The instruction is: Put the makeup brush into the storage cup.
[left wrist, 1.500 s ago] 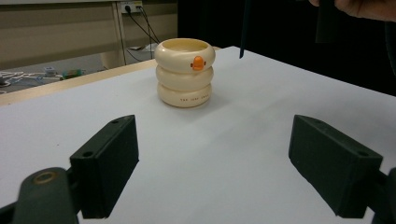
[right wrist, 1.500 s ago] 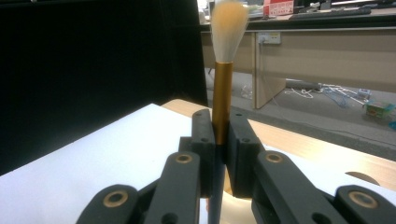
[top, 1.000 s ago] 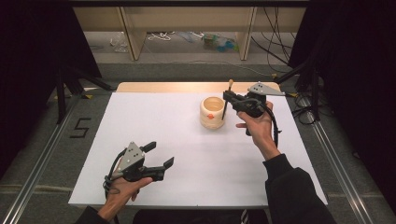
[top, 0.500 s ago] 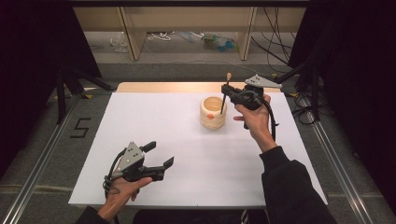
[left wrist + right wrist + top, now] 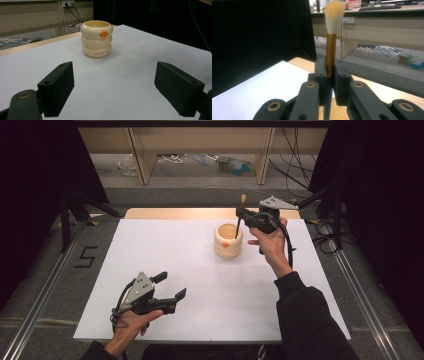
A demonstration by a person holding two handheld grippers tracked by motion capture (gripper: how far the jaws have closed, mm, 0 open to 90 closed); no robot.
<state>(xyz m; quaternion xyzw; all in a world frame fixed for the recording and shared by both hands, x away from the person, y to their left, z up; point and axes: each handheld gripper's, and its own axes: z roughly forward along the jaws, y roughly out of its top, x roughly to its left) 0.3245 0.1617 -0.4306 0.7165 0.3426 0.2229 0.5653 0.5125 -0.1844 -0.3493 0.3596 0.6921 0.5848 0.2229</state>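
Right hand-held gripper [image 5: 243, 214] is pinching a slim makeup brush with a gold ferrule, dark handle and pale tufted bristles [image 5: 331, 53], held upright, bristles up, over the mouth of the cream ribbed ceramic cup with an orange duck mark [image 5: 228, 240]. In the right gripper view the handle's lower end is cut off below the jaws, so whether it touches the cup's inside cannot be told; in the high view the brush is thin and hard to make out. Left hand-held gripper [image 5: 173, 287] rests near the front of the bench, jaws spread wide with nothing between them, well apart from the cup. The bench [image 5: 165, 250] carries a white sheet, a wooden edge showing at the far side. Black curtains hang at both sides; cables and shelving stand beyond.
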